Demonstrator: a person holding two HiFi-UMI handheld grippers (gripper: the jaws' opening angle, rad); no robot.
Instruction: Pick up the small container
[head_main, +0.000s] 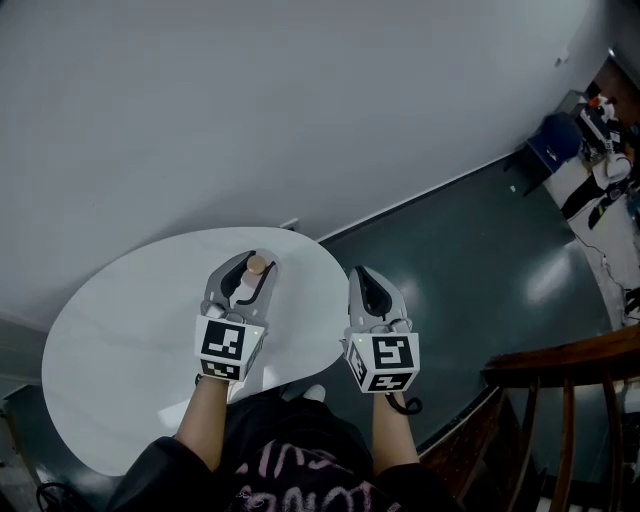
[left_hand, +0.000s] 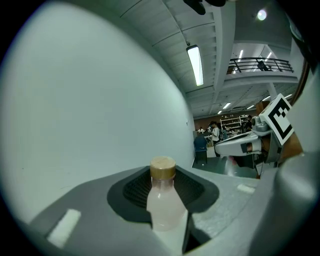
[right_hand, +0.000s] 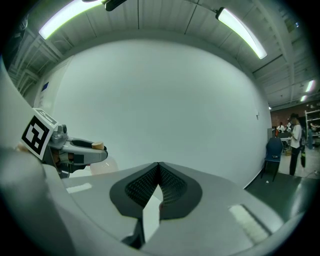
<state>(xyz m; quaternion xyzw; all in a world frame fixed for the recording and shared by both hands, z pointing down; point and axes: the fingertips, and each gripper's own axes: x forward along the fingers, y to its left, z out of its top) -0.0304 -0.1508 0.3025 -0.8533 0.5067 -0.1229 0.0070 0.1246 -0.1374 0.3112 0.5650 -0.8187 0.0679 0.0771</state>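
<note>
The left gripper (head_main: 248, 268) is closed on the bottle (head_main: 245, 285) — a small, pale, translucent one with a tan cap (head_main: 256, 265). In the head view it sits just left of centre, over the upper right part of the white table (head_main: 110, 340). The bottle's long axis runs along the jaws, slanting slightly toward the upper right of the frame. The cap end points away from the person and the base back toward the gripper's body. The cap pokes out near the fingertips.

In the left gripper view the bottle (left_hand: 165, 207) stands upright in the lower middle of the frame, cap (left_hand: 163, 168) at the top, with dark ribbed pads pressed on both sides of it. Whether its base touches the table cannot be told.

The right gripper (head_main: 362, 276) is just right of centre in the head view, near the table's right edge, apart from the left one. In its own view the jaws meet in a closed seam with nothing between them. At that view's left, the left gripper (right_hand: 75, 150) shows side-on, the cap (right_hand: 97, 146) sticking up from it.

Behind the table is a plain wall (head_main: 250, 110) — dark floor (head_main: 470, 240) fills the right of the head view.
</note>
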